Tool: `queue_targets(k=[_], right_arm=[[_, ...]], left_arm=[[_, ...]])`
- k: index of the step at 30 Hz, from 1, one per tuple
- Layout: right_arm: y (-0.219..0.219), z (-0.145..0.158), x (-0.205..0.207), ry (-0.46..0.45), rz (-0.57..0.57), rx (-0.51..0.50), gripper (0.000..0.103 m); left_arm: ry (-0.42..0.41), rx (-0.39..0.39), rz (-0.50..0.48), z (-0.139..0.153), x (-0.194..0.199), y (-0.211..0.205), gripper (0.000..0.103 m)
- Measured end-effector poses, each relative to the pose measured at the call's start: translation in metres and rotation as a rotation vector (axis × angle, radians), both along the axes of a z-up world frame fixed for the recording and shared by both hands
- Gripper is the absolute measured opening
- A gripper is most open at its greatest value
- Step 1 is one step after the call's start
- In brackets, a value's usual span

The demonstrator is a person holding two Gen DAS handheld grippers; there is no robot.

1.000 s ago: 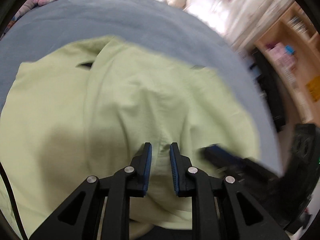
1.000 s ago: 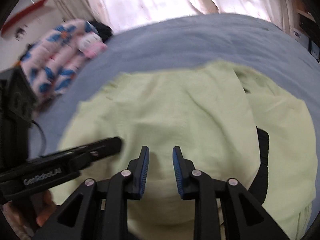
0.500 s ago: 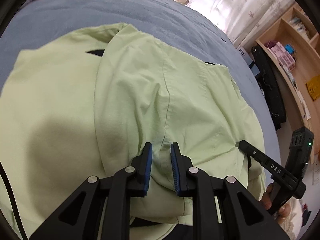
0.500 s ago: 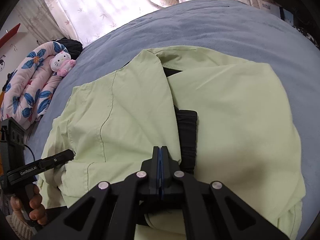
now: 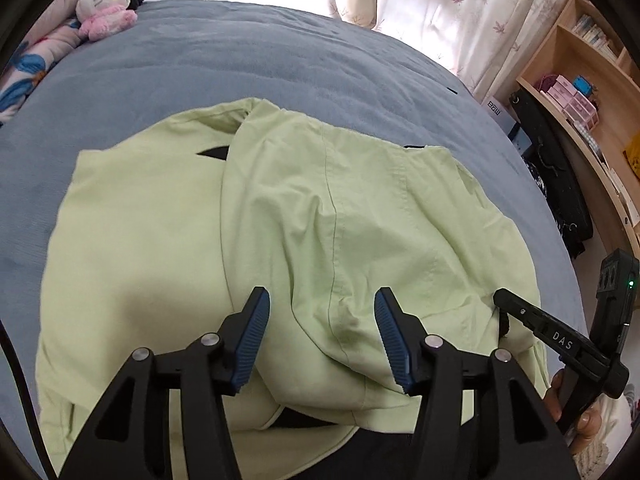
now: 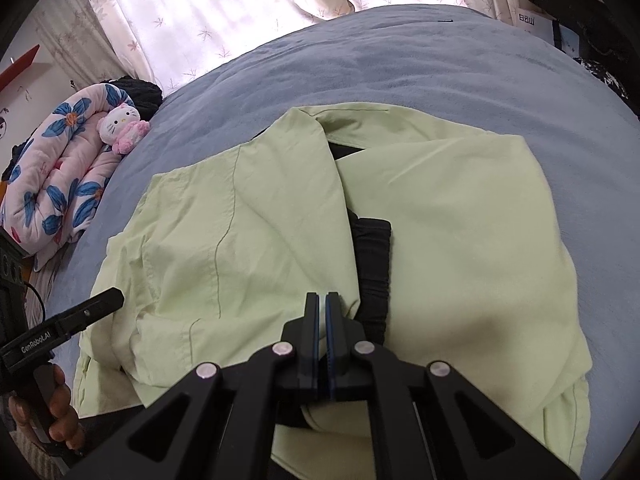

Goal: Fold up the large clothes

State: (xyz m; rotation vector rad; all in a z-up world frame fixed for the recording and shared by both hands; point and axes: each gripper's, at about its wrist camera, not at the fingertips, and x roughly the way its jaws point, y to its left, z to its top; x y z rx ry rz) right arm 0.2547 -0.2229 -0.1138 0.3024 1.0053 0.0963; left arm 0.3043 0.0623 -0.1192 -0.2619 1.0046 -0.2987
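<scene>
A large pale green jacket point(image 5: 160, 248) lies spread on the blue-grey bed point(image 5: 280, 60), with one side folded over the middle and a black lining strip point(image 6: 374, 264) showing. My left gripper point(image 5: 320, 312) is open and empty, its fingers on either side of a fabric ridge near the jacket's near edge. My right gripper point(image 6: 322, 308) has its jaws together over the folded flap's edge point(image 6: 336, 272); a thin pale layer shows between the pads, so it looks pinched on the fabric. Each gripper shows in the other's view: the right one point(image 5: 560, 340), the left one point(image 6: 68, 328).
A Hello Kitty plush point(image 5: 106, 10) and a rolled floral quilt point(image 6: 60, 176) lie at the bed's far left. Curtains point(image 6: 220, 12) hang behind the bed. A wooden shelf point(image 5: 592, 80) and a black bag point(image 5: 560, 184) stand to the right.
My left gripper has opened wide from a narrow gap. My right gripper closed half a second ago and stays shut. Both views pulled back, showing more of the bed.
</scene>
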Motion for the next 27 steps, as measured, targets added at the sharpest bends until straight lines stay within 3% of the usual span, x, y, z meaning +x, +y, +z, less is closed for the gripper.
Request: queue_targets(k=[12, 23, 27], right_arm=[[0.013, 0.065, -0.039, -0.079, 0.02, 0.011, 0.003], [0.036, 0.168, -0.122, -0.203, 0.059, -0.03, 0.003], [0.04, 0.195, -0.159, -0.225, 0.067, -0.056, 0.004]], left_arm=[[-0.064, 0.061, 0.016, 0.059, -0.045, 0.008, 0.054], [-0.164, 0.152, 0.019, 0.142, -0.137, 0.02, 0.054], [-0.204, 0.192, 0.011, 0.163, -0.18, 0.026, 0.063]])
